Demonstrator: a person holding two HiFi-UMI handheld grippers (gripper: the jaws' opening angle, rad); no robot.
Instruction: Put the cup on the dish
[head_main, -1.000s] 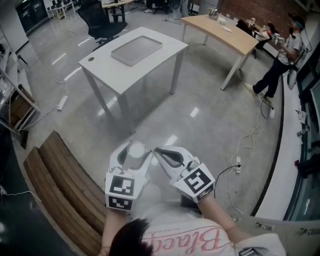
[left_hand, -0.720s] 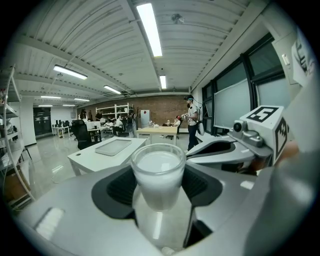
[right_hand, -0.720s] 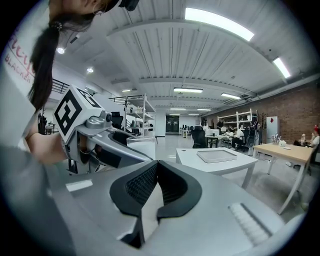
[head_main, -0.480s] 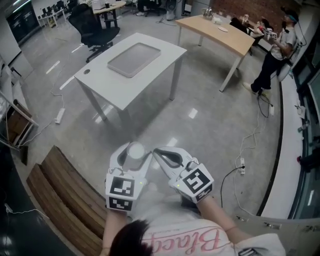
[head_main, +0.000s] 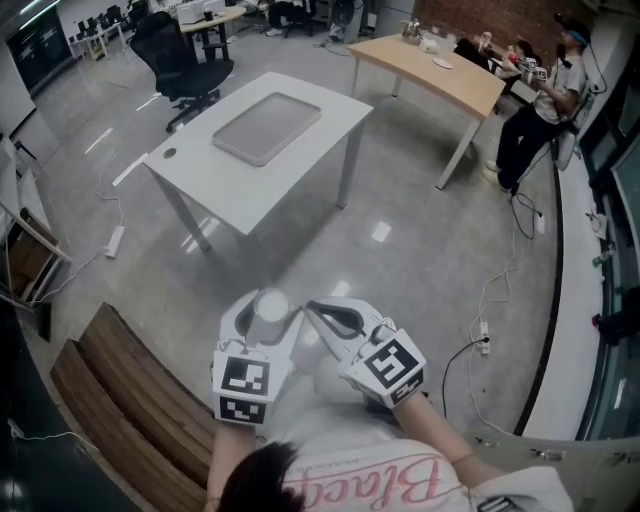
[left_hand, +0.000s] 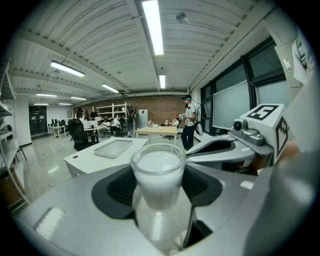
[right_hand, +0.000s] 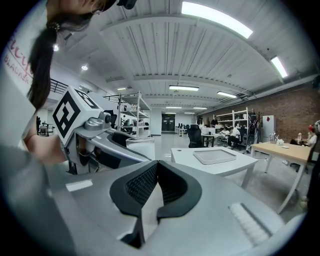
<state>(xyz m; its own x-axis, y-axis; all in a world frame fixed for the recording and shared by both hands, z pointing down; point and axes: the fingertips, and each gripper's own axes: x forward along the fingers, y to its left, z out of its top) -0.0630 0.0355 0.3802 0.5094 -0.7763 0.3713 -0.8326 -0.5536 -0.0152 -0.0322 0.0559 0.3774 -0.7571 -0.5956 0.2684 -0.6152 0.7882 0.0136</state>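
Observation:
A frosted white cup (head_main: 268, 304) stands upright between the jaws of my left gripper (head_main: 262, 314), which is shut on it; in the left gripper view the cup (left_hand: 157, 177) fills the middle between the dark pads. My right gripper (head_main: 320, 306) hangs close beside it, shut and empty, its pads meeting at the tip (right_hand: 156, 185). The dish, a flat grey tray (head_main: 267, 127), lies on a white table (head_main: 195, 180) some way ahead across the floor. Both grippers are held in the air in front of the person's chest, well short of the table.
A wooden bench (head_main: 120, 385) runs along my lower left. A black office chair (head_main: 185, 50) stands behind the white table, a wooden table (head_main: 440, 65) at the back right with a person (head_main: 535, 110) beside it. Cables and a power strip (head_main: 477, 330) lie on the floor to the right.
The white table and tray have slid down and nearer in the head view as I come closer. Both grippers keep their pose, the cup still held.

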